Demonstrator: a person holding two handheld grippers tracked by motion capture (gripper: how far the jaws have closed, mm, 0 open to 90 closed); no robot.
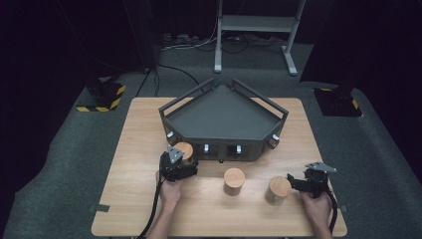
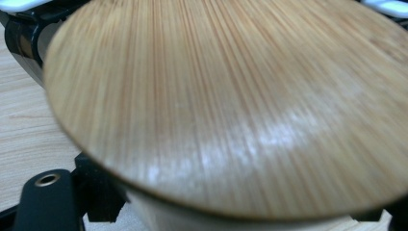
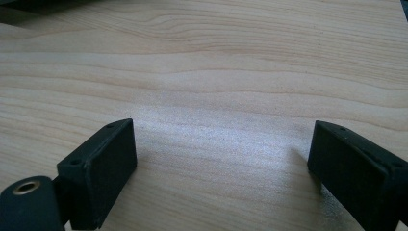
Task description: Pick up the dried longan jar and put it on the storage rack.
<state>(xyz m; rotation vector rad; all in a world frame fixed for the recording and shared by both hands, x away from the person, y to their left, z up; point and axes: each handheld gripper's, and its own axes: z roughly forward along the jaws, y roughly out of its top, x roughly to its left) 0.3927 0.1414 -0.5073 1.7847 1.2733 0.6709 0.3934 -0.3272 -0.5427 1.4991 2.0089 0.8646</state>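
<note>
Three round wooden canisters with bamboo lids stand on the pale wooden table (image 1: 139, 199). The left canister (image 1: 184, 151) sits just in front of the dark tray's front left corner, and my left gripper (image 1: 180, 163) is shut on it. Its lid (image 2: 231, 96) looms very close in the left gripper view, with a black finger (image 2: 98, 197) pressed to the body below it. The middle canister (image 1: 234, 180) stands free. My right gripper (image 1: 297, 182) is open just right of the right canister (image 1: 278, 189). My right gripper (image 3: 219, 163) holds nothing, with bare tabletop between its jaws.
A dark five-sided tray (image 1: 224, 117) with raised rails takes up the table's far half. Its front wall (image 1: 221, 148) carries small white knobs. Beyond the table are grey carpet, floor cables and a white stand (image 1: 256, 30).
</note>
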